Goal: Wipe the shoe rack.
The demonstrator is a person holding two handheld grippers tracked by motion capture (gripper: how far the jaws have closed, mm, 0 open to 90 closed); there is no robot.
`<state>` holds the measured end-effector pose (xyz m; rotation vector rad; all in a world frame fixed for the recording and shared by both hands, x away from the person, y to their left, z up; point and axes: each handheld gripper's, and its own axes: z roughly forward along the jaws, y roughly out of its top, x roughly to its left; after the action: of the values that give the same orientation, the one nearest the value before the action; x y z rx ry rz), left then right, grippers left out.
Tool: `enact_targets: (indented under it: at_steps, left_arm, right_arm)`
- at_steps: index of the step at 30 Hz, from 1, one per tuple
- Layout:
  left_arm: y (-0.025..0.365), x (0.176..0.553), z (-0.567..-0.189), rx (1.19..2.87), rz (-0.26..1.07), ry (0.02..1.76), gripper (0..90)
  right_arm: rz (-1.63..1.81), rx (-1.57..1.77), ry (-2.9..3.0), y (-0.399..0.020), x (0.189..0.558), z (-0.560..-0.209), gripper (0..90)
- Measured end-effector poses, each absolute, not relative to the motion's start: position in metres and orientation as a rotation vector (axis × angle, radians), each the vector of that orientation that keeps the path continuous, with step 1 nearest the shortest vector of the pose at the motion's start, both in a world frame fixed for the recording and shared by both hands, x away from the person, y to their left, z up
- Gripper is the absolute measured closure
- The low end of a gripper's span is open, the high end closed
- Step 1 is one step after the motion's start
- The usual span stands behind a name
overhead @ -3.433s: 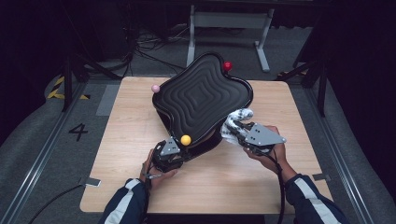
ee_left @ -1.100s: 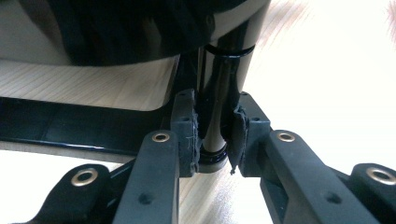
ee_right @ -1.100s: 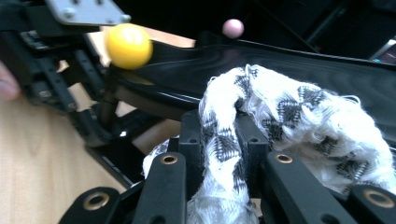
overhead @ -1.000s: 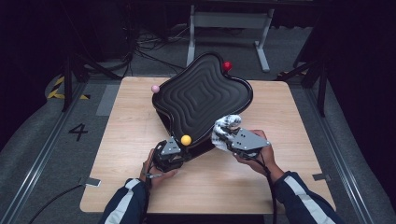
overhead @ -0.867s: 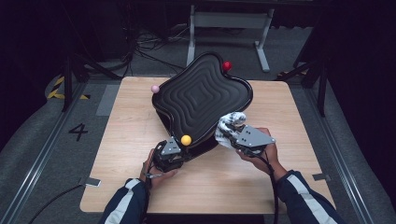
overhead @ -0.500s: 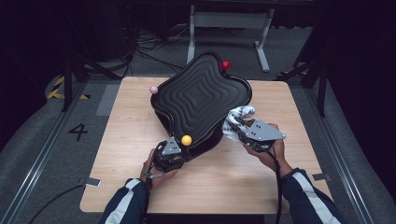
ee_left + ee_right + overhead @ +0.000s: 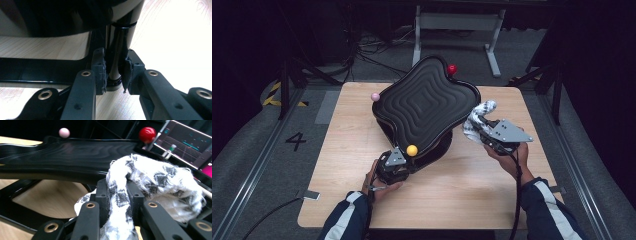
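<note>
On table: black wavy-topped stool held at one leg, cloth at its right edge.

Left gripper (image 7: 398, 161) sits at the near-left of the stool (image 7: 427, 107), jaws clamped tight on a black leg (image 7: 115, 57) just under the yellow ball (image 7: 412, 150). Stool is tilted on the wooden table (image 7: 362, 140); pink ball (image 7: 375, 96) at far left corner, red ball (image 7: 452, 69) at the back. Right gripper (image 7: 482, 131) has its jaws closed on a bunched white-and-black patterned cloth (image 7: 140, 182), pressed against the seat's right rim.
</note>
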<state>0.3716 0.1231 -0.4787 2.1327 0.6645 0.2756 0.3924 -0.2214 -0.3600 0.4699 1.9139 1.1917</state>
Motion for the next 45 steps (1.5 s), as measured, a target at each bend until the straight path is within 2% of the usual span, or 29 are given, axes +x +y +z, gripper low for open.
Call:
enact_targets:
  at_steps: [12,45]
  left_arm:
    - [0.123,0.373,-0.478,2.139,0.28,0.653,73.5]
    - [0.122,0.372,-0.479,2.141,0.276,0.666,73.4]
  right_arm:
    - [1.203,0.477,1.895,-0.222,0.391,-0.357,75.8]
    - [1.209,0.181,2.124,-0.136,0.362,-0.387,75.8]
